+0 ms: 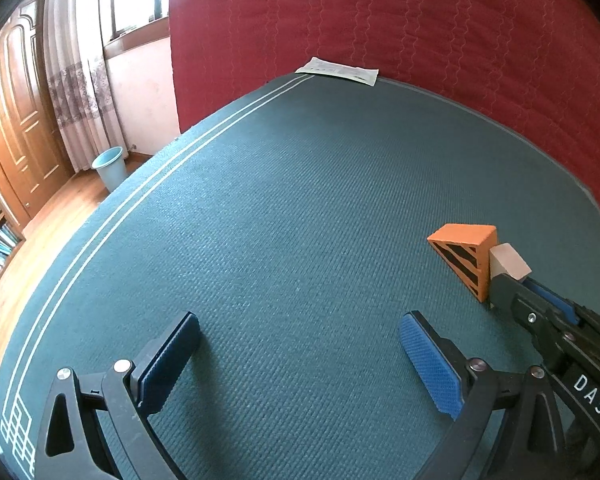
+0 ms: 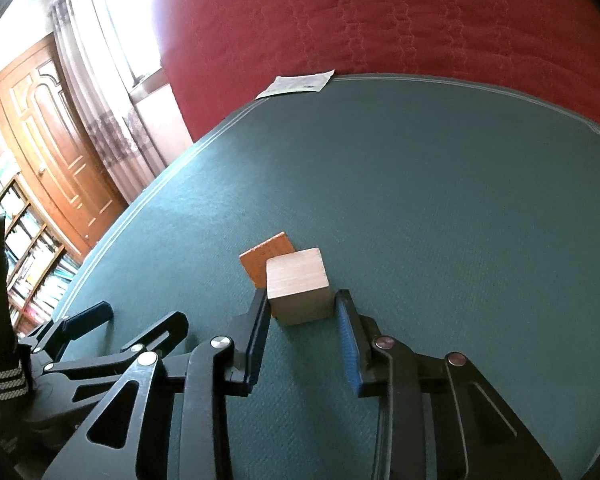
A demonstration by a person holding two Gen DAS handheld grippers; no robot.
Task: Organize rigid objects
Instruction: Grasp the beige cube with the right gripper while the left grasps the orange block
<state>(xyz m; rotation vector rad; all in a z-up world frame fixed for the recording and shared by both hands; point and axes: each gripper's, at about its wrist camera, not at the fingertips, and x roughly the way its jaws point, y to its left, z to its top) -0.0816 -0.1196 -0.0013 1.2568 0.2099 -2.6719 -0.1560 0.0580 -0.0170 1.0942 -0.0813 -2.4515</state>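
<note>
A plain wooden cube point(image 2: 298, 286) stands on the green mat point(image 2: 440, 200), touching an orange wedge block point(image 2: 266, 258) with black stripes just behind it. My right gripper point(image 2: 302, 306) has its fingertips on either side of the cube's near end, with a small gap on the right side; it looks open around the cube. In the left wrist view the wedge point(image 1: 466, 258) and cube point(image 1: 508, 262) sit at the right, with the right gripper point(image 1: 516, 286) at them. My left gripper point(image 1: 300, 344) is wide open and empty over bare mat.
A white paper packet point(image 1: 338, 70) lies at the mat's far edge against a red quilted backing point(image 1: 420, 20); it shows too in the right wrist view point(image 2: 298, 84). Beyond the mat's left edge are a wooden floor, a blue bin point(image 1: 110, 168), a door and bookshelves.
</note>
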